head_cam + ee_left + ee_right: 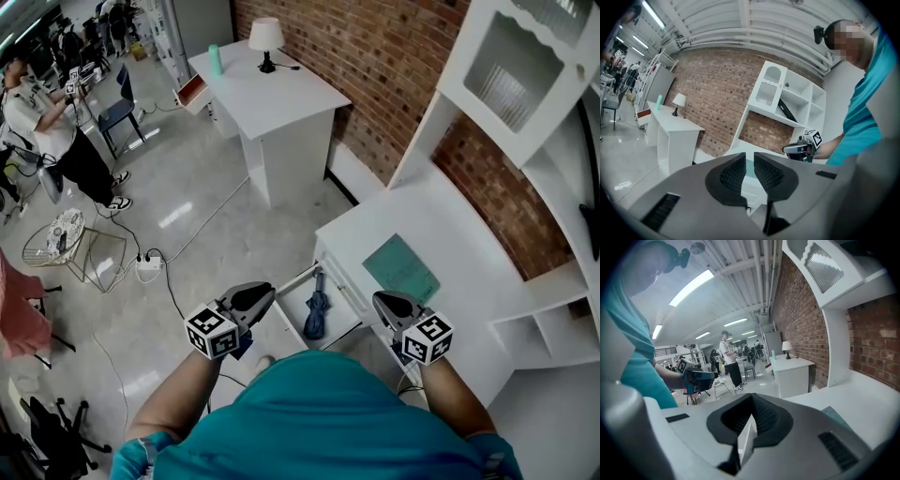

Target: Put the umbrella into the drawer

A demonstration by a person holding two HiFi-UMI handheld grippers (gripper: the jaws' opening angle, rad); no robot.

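Lying lengthwise inside the open drawer (pixel 292 314), the folded dark umbrella (pixel 316 314) has its handle end toward the drawer's back and touches neither gripper. The drawer stands pulled out from a white desk (pixel 459 244).

The left gripper (pixel 263 292) hangs above the drawer's left edge, well clear of the umbrella. In the left gripper view, its (pixel 750 164) ribbed pads (pixel 732 174) stand released, with only a narrow slit between them and nothing in it.

The right gripper (pixel 383 301) hangs above the drawer's right edge, over the desk front. In the right gripper view, its (pixel 751 401) fingers (pixel 765 417) are clenched, tips meeting, and they grasp nothing.

Each gripper shows in the other's view, held level at the end of a bare forearm: the right one (pixel 800 149) before the shelves, the left one (pixel 699 378) before the open floor.

A teal mat (pixel 401 268) lies flat on the desk top, just right of the drawer. A second white desk with a lamp (pixel 266 39) stands well beyond the drawer, along the brick wall (pixel 375 66).
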